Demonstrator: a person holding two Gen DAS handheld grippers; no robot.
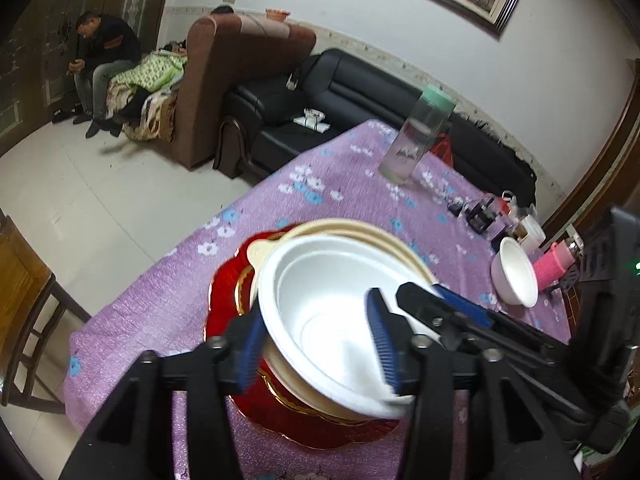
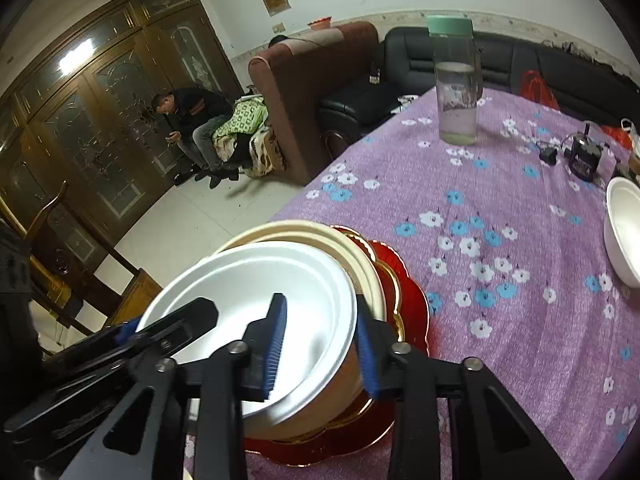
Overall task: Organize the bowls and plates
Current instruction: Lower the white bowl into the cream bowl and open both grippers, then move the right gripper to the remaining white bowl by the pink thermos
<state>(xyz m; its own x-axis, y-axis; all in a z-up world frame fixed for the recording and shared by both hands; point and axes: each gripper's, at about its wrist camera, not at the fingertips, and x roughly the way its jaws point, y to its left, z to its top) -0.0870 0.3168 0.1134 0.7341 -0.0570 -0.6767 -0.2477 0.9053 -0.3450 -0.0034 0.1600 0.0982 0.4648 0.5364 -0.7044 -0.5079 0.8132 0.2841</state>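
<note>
A white foam bowl (image 1: 320, 280) (image 2: 260, 280) sits nested in a cream bowl (image 1: 352, 228) (image 2: 288, 228) on a red gold-trimmed plate (image 1: 228, 280) (image 2: 412, 300). My left gripper (image 1: 316, 344) straddles the bowl's left wall, one blue pad outside and one inside, with a wide gap and no pad pressing. My right gripper (image 2: 320, 350) straddles the opposite wall the same way, jaws apart. Its fingers (image 1: 424, 304) show over the bowl's far rim in the left wrist view. A second white bowl (image 1: 514, 276) (image 2: 624, 232) stands alone to the right.
The table wears a purple flowered cloth (image 1: 160, 300) (image 2: 500, 320). A clear bottle with a green lid (image 1: 416, 136) (image 2: 456, 92) stands at the far edge, with black gadgets (image 1: 480, 216) (image 2: 584, 156) and a pink item (image 1: 554, 266) at the right. A wooden chair (image 1: 24, 292) stands left. A person (image 1: 104, 64) sits far off.
</note>
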